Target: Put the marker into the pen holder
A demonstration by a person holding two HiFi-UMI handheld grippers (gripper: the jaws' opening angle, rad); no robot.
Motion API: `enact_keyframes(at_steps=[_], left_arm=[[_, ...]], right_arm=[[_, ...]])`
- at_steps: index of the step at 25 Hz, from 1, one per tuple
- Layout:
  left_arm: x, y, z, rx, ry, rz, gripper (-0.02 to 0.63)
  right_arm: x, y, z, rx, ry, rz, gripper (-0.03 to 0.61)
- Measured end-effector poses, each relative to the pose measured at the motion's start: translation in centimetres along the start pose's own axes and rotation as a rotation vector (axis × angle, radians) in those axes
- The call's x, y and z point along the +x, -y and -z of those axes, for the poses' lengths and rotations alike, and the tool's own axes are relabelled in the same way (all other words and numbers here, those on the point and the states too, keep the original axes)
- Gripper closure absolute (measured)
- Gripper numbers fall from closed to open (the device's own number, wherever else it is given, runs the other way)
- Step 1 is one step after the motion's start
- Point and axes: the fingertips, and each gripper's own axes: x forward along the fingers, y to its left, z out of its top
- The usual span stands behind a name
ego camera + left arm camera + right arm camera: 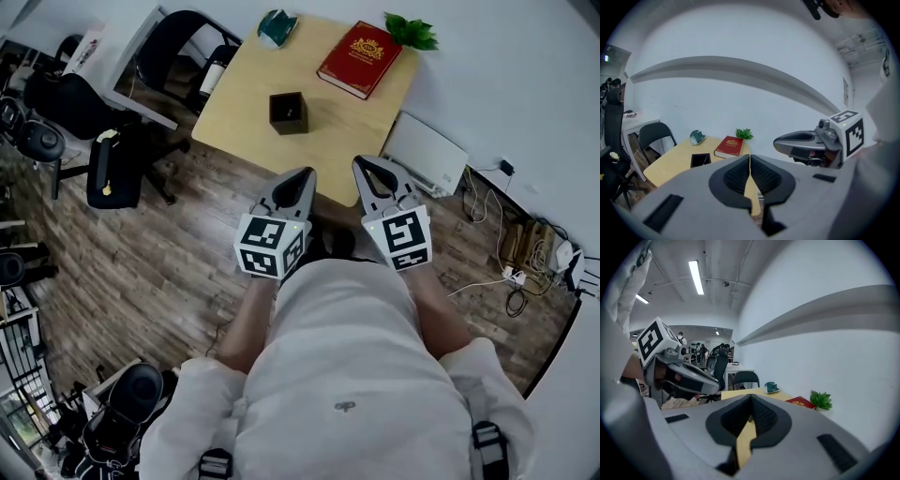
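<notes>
A black square pen holder [289, 112] stands on the light wooden table [234, 103]; it also shows in the left gripper view [700, 160]. A thin pale streak lies inside it, too small to identify. No marker is seen lying loose anywhere. My left gripper [305, 174] and right gripper [362, 162] are held side by side over the floor, just short of the table's near edge, well back from the holder. Both point toward the table. The left gripper's [750, 157] jaws meet at the tips with nothing between them, and so do those of the right gripper [751, 397].
On the table lie a red book [359, 58], a small green plant [411, 33] at the far corner and a green-and-white object [277, 26]. Black chairs [103, 141] stand left of the table. A white box [427, 155] and cables [511, 267] lie on the floor by the wall.
</notes>
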Motion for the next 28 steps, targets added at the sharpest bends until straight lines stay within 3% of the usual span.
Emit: enact_keyframes(at_steps=[28], left_arm=[[-0.4, 0.9, -1.3, 0.021, 0.037, -0.006, 0.604]], right_arm=[[-1.1, 0.0, -0.9, 0.042, 0.028, -0.001, 0.580]])
